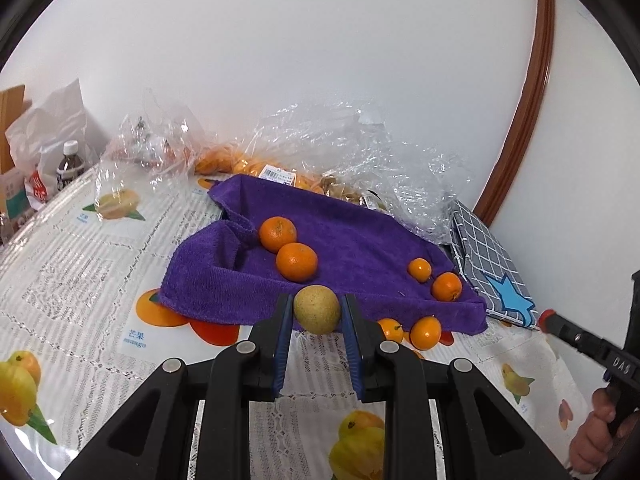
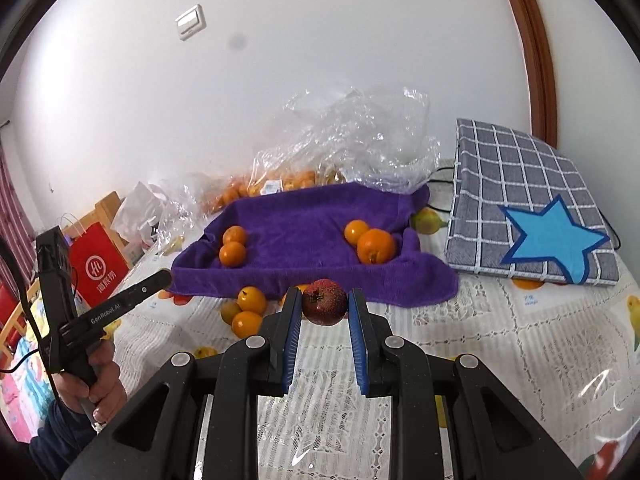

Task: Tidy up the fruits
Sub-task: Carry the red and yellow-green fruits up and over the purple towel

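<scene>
Fruit sits clamped in both grippers at once. The left gripper (image 1: 317, 312) has its blue pads pressed on a yellow-green pear (image 1: 317, 309), held at the fingertips just over the near edge of the purple towel (image 1: 340, 248). The pear looks nearly round from here, so I cannot tell which way its long axis runs. The right gripper (image 2: 324, 304) is closed on a dark red fruit (image 2: 324, 302), its dried calyx turned toward the left finger, up and to the left; it also reads as round.

On the towel lie four oranges: two touching (image 1: 288, 250) at the left, two (image 1: 436, 280) near the right edge. Three more oranges (image 2: 247, 312) rest on the tablecloth (image 2: 500, 340) just in front of the towel. A checked cloth with a blue star (image 2: 532, 204) lies to the towel's right, and clear bags (image 2: 360, 136) of fruit sit behind it.
</scene>
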The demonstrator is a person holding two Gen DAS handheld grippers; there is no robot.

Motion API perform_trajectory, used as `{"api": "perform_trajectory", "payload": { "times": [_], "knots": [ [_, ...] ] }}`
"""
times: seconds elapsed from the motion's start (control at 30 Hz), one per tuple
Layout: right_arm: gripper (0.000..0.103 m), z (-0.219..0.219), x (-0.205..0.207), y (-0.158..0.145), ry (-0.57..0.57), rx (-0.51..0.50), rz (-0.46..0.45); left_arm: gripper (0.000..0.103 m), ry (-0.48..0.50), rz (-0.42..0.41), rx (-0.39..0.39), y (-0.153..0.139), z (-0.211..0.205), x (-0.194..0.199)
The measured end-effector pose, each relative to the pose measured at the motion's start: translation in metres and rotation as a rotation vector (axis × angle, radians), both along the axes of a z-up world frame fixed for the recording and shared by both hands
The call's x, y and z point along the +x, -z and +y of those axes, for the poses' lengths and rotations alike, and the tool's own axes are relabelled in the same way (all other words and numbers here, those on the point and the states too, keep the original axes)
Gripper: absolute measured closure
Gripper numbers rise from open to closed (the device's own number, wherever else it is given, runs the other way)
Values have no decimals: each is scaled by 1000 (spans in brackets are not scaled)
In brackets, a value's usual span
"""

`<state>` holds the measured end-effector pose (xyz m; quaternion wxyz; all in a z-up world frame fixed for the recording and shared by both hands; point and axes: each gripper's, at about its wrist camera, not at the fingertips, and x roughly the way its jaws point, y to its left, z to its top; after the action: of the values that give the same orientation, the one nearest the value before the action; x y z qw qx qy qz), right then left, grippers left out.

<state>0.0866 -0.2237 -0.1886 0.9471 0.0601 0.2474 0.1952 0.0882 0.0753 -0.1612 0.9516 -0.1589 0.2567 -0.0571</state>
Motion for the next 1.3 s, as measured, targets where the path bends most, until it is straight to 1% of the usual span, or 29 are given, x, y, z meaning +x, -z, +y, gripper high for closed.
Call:
{"api": "perform_trajectory", "payload": {
  "times": [0.2, 0.33, 0.4, 0.47, 0.53, 0.67, 0.77, 0.87, 0.93, 0.97, 1.07, 1.17, 1.23, 1.3],
  "knots": [
    [80, -2, -2, -12, -4, 33, -7, 79, 2, -64, 44, -16, -9, 2],
    [80, 6, 0, -19, -8, 5, -31, 79, 6, -113, 39, -39, -10, 10],
    [80, 11, 5, -24, -15, -5, -45, 79, 4, -141, 56, -53, -10, 16],
    [80, 16, 12, -29, -15, -19, -65, 79, 2, -173, 75, -66, -10, 25],
    [80, 22, 22, -35, -19, -21, -84, 79, -3, -190, 78, -74, -10, 33],
    [80, 34, 49, -44, -21, 14, -103, 79, -37, -219, 114, -82, -9, 57],
    [80, 43, 67, -52, -33, 27, -125, 79, -46, -222, 99, -84, 3, 78],
    [80, 53, 88, -59, -52, 28, -140, 79, -58, -199, 76, -76, 16, 93],
    [80, 59, 103, -58, -66, 25, -129, 79, -74, -172, 77, -62, 26, 101],
    [80, 61, 109, -55, -70, 23, -120, 79, -85, -145, 74, -55, 30, 104],
    [80, 67, 129, -32, -80, 18, -82, 79, -95, -64, -5, -32, 51, 114],
    [80, 68, 142, -8, -90, 21, 0, 79, -122, -32, -20, -22, 62, 119],
    [79, 66, 146, 2, -102, 37, 19, 79, -113, -16, -58, -17, 67, 121],
    [79, 66, 154, 9, -104, 37, 56, 79, -104, -5, -67, -15, 67, 122]
  ]
}}
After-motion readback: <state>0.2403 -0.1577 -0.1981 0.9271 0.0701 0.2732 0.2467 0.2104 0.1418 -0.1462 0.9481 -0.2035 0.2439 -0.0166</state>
